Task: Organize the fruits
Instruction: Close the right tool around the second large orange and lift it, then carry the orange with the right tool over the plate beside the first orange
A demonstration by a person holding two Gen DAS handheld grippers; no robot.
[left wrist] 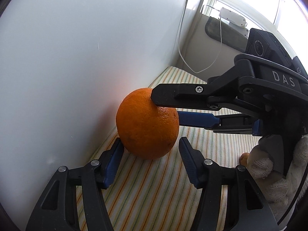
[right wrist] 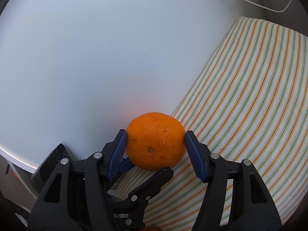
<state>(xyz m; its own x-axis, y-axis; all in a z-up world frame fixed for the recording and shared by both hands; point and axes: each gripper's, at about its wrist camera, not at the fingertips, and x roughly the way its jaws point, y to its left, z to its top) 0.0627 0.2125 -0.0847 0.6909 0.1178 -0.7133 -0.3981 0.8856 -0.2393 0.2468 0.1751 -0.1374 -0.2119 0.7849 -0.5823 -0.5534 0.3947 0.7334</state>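
An orange (left wrist: 147, 124) rests on a striped cloth (left wrist: 154, 192) right against a white panel (left wrist: 67, 57). My left gripper (left wrist: 151, 150) is open, its blue pads just below and beside the orange, not gripping it. My right gripper (left wrist: 165, 105) comes in from the right, one finger over the top of the orange and one behind it. In the right wrist view the right gripper (right wrist: 156, 145) has its pads touching both sides of the orange (right wrist: 155, 141). The left gripper's fingers (right wrist: 154, 179) show under the orange there.
The white panel (right wrist: 96, 57) stands close on the left. The striped cloth (right wrist: 250, 105) stretches to the right. A white cable (left wrist: 192, 48) and a white device (left wrist: 233, 19) sit by the window. A small orange fruit (left wrist: 244, 156) lies by my gloved hand (left wrist: 269, 173).
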